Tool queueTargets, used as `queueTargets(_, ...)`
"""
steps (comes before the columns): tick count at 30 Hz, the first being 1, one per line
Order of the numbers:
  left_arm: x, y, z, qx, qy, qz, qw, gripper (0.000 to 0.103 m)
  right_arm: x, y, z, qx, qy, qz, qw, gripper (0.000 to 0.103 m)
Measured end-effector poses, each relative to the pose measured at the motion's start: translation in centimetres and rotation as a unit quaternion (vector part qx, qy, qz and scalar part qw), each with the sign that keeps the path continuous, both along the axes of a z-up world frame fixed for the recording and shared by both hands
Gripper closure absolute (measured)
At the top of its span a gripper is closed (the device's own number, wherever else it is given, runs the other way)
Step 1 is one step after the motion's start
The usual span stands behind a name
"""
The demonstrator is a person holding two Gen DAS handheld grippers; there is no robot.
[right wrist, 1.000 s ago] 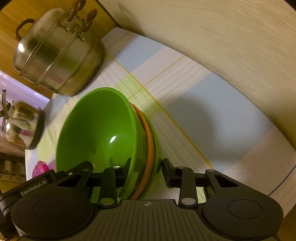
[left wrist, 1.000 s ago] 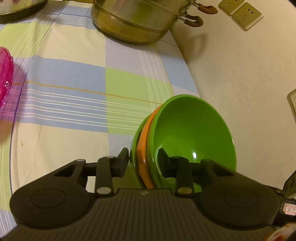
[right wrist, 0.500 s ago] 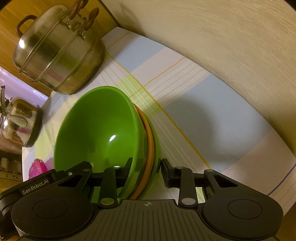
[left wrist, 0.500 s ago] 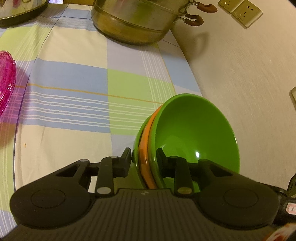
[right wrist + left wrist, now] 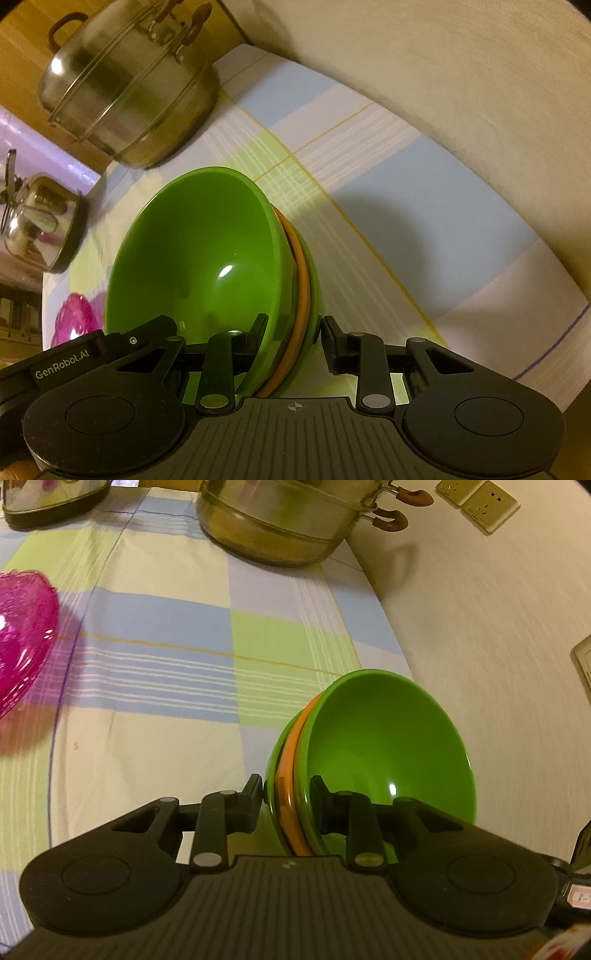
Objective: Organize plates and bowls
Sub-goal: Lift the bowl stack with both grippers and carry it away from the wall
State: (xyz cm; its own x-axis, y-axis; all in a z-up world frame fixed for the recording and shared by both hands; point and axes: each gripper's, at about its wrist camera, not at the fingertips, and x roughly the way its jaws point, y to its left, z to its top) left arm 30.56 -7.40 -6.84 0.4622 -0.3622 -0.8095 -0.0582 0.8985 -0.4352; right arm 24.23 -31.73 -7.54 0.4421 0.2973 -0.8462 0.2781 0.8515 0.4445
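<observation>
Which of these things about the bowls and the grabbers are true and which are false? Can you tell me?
1. Both grippers, left gripper and right gripper, straddle the rim of the bowl stack. True.
2. The top bowl is orange. False: the green bowl is on top; the orange bowl is nested beneath it.
3. A pink dish sits on the checked tablecloth. True.
4. The steel pot is stacked inside the bowls. False: it stands apart, farther back.
</observation>
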Motion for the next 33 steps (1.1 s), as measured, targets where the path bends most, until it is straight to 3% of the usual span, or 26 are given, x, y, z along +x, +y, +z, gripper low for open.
queueTargets(33, -12.6, 8.2, 2.3, 0.012, -0.001, 0.073, 0.9973, 0.078, -7.3, 8.1, 2.1, 0.004, -0.007, 0.078, 0.997, 0.072)
